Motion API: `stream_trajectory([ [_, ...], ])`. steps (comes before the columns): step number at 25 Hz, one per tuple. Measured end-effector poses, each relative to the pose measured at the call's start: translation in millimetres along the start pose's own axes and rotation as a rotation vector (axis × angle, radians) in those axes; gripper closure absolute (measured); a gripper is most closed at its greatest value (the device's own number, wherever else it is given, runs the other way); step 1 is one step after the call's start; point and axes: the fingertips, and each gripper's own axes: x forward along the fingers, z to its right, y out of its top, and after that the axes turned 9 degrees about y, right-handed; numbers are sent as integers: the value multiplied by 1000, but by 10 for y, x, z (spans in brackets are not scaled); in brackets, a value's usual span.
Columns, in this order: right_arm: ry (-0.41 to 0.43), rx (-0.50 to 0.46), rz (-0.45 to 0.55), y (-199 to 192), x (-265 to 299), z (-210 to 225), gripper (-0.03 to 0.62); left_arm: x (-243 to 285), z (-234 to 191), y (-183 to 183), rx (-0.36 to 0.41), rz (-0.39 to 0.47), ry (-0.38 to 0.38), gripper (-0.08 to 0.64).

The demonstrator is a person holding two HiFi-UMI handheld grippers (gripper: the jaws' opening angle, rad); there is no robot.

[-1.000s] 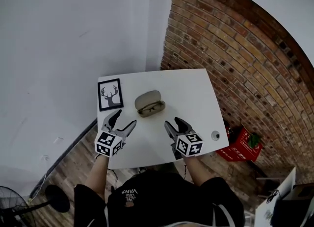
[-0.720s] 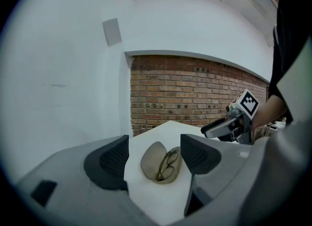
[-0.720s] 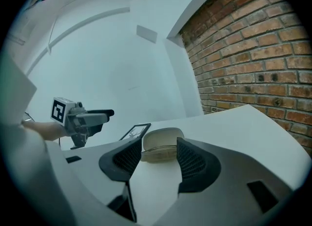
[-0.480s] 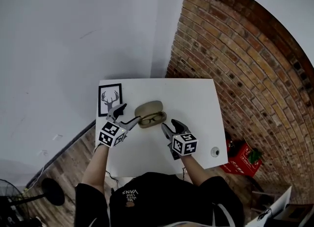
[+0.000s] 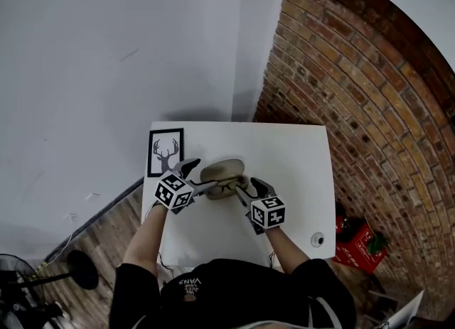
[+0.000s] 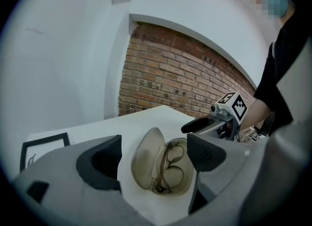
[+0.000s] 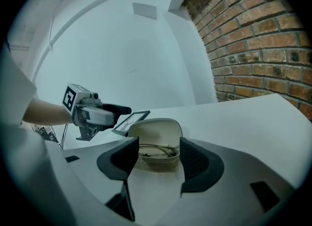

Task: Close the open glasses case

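Observation:
An open beige glasses case (image 5: 222, 176) lies on the white table (image 5: 298, 171) with a pair of glasses (image 6: 171, 164) inside and its lid (image 7: 155, 129) standing up. My left gripper (image 5: 198, 178) sits just left of the case and my right gripper (image 5: 250, 187) just right of it. Both point at it from the near side. Both sets of jaws are opening. In the left gripper view the case (image 6: 158, 167) shows ahead between the left gripper (image 6: 155, 157) pads, untouched. The right gripper (image 7: 157, 157) frames the case (image 7: 156, 144) the same way, with no contact.
A black-framed deer picture (image 5: 166, 152) lies at the table's far left corner, close to the left gripper. A small round fitting (image 5: 318, 239) sits near the table's near right corner. A brick wall (image 5: 355, 93) runs along the right, with a red box (image 5: 362, 244) on the floor.
Both grippers have moved forward and down from the table's near edge to flank the case. Their jaws stand wider than before.

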Motion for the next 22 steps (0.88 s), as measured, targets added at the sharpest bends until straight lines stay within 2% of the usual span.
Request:
stream_trajectory([
  [6,57,12,-37,-90,126,-9,357,148,-4,-146,-35,-54,-71,144],
  [14,39,-4,-68,-169,141,-1,362,169,40,-222,-62,-81,-130,144],
  [22,8,-17,-117,-360,102,-14,360,54,289,-185,-13,-67,-192,145],
])
